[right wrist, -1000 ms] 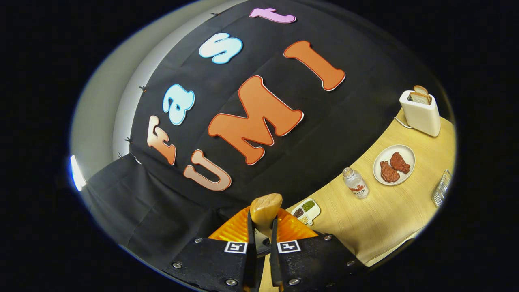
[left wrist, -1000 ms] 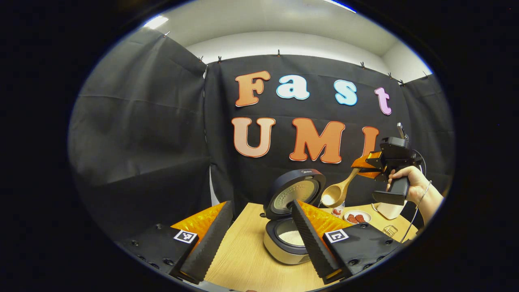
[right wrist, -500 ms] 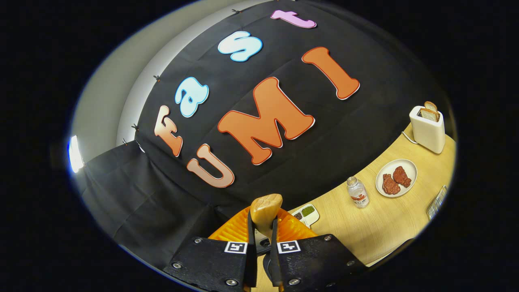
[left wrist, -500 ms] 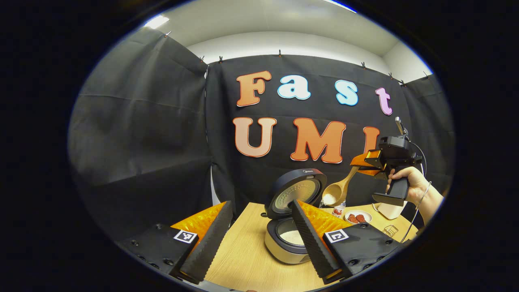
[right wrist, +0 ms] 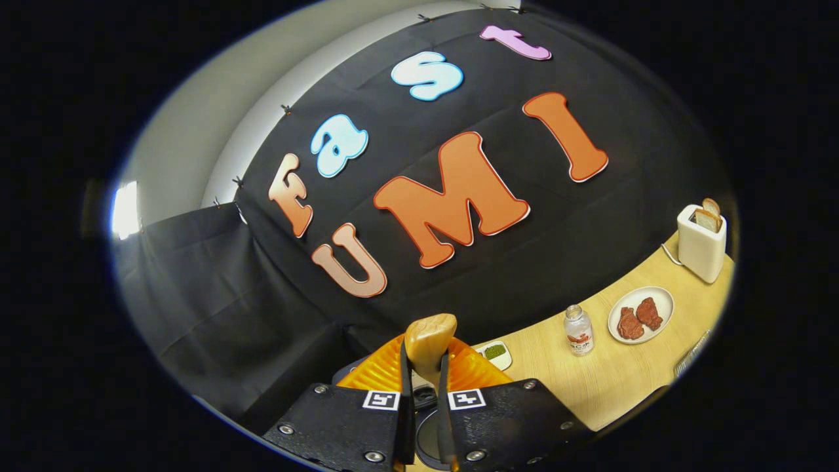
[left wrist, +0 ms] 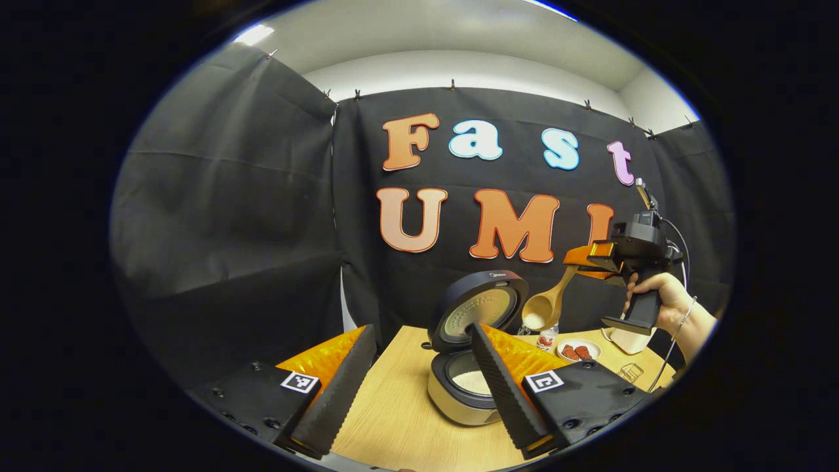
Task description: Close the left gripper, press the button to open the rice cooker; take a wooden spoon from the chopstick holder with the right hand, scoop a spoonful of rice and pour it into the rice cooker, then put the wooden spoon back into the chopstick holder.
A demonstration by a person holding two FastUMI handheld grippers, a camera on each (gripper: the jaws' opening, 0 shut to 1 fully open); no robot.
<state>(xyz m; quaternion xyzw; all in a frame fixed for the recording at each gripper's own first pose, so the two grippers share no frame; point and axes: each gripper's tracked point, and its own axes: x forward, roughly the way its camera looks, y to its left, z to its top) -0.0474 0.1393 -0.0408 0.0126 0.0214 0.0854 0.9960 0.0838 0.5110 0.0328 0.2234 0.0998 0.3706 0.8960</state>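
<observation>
The rice cooker stands open on the table, lid upright and white rice in its pot. My left gripper hangs open in front of it, holding nothing. Up and to the right of the cooker, a hand holds my right gripper, shut on the handle of the wooden spoon. The spoon's bowl tilts down toward the lid with a little rice at its lower lip. In the right gripper view, the handle's end sticks up between the shut fingers of the right gripper.
On the wooden table, right of the cooker, are a small bottle, a plate of red meat, a white toaster with bread and a small dish of beans. A wire rack lies near the table's right edge.
The right gripper has risen a little and rolled toward level, carrying the spoon. The spoon's bowl has tipped and rice has gathered at its lower lip. The left gripper has not moved.
</observation>
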